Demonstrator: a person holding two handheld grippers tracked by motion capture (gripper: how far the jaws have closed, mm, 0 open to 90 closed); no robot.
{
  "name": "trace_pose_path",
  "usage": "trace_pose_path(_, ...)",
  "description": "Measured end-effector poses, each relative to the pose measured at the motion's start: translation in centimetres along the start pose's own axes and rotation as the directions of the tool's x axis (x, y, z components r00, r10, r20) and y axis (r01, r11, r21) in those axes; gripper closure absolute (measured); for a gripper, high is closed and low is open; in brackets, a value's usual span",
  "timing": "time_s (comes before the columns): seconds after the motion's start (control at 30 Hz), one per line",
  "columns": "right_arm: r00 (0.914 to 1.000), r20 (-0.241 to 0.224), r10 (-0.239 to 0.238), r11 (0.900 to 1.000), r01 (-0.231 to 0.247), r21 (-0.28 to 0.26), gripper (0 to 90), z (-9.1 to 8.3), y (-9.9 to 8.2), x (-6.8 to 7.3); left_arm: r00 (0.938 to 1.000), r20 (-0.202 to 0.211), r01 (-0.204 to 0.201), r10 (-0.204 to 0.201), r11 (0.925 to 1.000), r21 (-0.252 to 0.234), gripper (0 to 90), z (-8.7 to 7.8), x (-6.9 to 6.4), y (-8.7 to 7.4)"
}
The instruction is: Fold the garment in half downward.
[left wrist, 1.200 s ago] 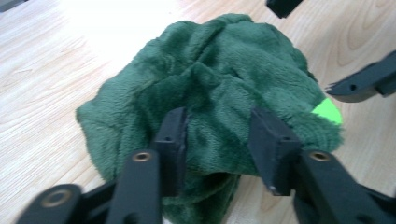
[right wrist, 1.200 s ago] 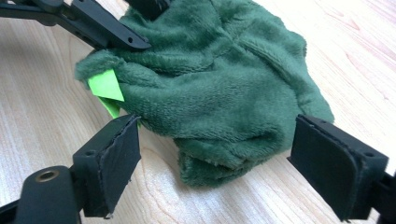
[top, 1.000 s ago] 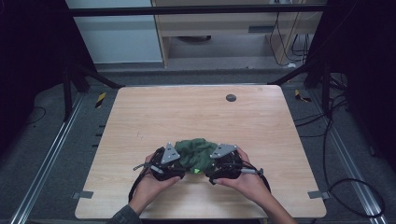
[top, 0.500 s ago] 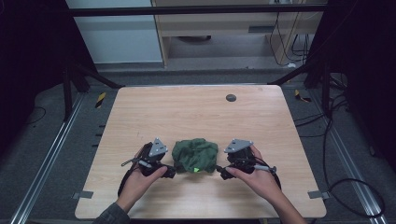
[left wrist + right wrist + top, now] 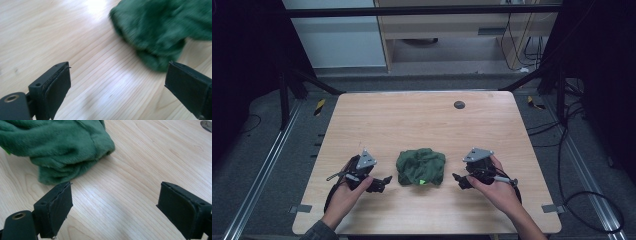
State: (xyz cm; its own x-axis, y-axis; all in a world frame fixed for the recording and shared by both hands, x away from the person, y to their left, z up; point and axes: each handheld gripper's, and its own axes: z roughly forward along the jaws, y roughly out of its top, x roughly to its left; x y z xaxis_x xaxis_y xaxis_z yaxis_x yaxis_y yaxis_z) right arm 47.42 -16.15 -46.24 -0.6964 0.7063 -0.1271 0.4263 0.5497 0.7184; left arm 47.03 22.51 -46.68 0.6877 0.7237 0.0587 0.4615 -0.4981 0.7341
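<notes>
cloth: crumpled dark-green fleece cloth (image 5: 420,166) lies bunched near-centre on the pale wooden table (image 5: 422,117) | my left claw (image 5: 384,180) spread, just opened, empty | my right claw (image 5: 457,180) spread, closing slightly, empty | both have drawn apart from it: bunching seems finished
</notes>
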Motion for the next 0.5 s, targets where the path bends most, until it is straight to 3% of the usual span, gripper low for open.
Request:
trace_pose_path(0.2,0.9994,0.001,0.035,0.9992,-0.035,0.017,12.1,0.3,-0.9,-1.1,0.9997,-0.023,0.011,-0.010,0.9993,0.035,5.9,-0.2,1.4,-1.2)
trace_pose_path(0.27,0.9989,0.005,0.047,0.9986,-0.047,0.023,11.9,0.4,-1.1,-1.6,0.9995,-0.031,-0.002,0.003,0.9989,0.046,5.9,-0.4,1.9,-1.4)
trace_pose_path(0.4,0.9959,0.010,0.090,0.9957,-0.090,0.021,11.6,0.6,-1.4,-2.9,0.9978,-0.054,0.042,-0.039,0.9979,0.049,5.9,-0.7,3.5,-2.1)
trace_pose_path(0.5,0.9920,0.011,0.126,0.9915,-0.126,0.032,11.4,1.0,-1.7,-3.9,0.9960,-0.074,0.055,-0.050,0.9963,0.066,5.9,-0.7,4.6,-2.5)
